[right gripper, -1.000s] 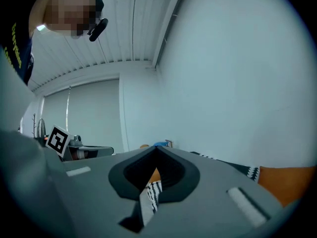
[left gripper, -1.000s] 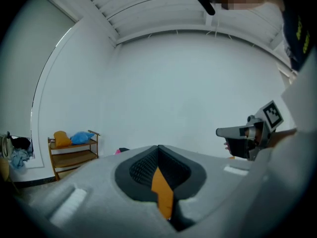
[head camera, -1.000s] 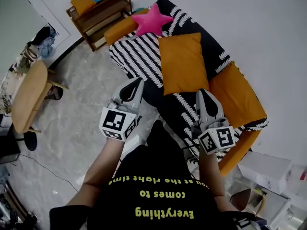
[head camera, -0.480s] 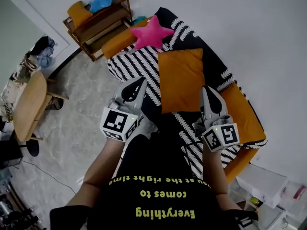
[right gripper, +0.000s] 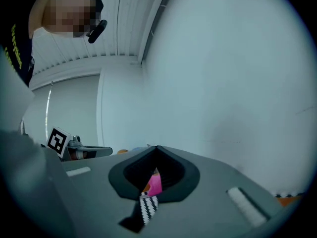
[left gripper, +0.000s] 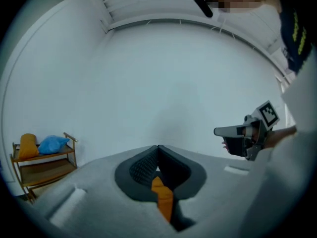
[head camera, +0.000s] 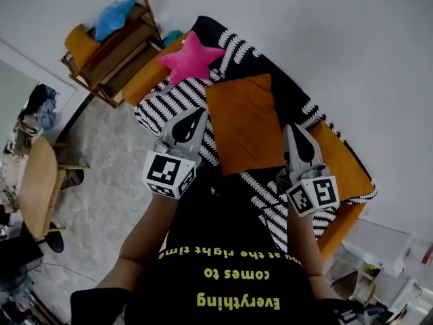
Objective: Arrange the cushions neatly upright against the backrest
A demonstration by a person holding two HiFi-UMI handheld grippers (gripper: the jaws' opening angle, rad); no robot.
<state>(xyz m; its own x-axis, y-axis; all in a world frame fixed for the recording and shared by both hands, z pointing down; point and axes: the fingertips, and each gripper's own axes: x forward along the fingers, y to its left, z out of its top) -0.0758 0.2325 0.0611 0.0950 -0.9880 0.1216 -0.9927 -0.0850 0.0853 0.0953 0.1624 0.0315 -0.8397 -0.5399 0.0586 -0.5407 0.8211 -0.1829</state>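
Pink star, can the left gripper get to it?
Probably yes. The star lies on the striped sofa just beyond the left gripper, with nothing between them. The gripper is shut, so it must open first.

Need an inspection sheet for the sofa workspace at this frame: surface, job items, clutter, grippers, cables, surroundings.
Surface: sofa under a black-and-white striped cover; orange upholstery shows at the near end.
Job's things: square orange cushion lies on the cover, apparently not upright; pink star-shaped cushion sits at the far end.
Clutter: nothing seen.
Grippers: left gripper and right gripper are both shut and empty, one on each side of the square orange cushion; contact cannot be told.
Cables: nothing seen.
Surroundings: wooden rack holding a smaller orange cushion and a blue soft item; round wooden table; grey marbled floor; white wall.
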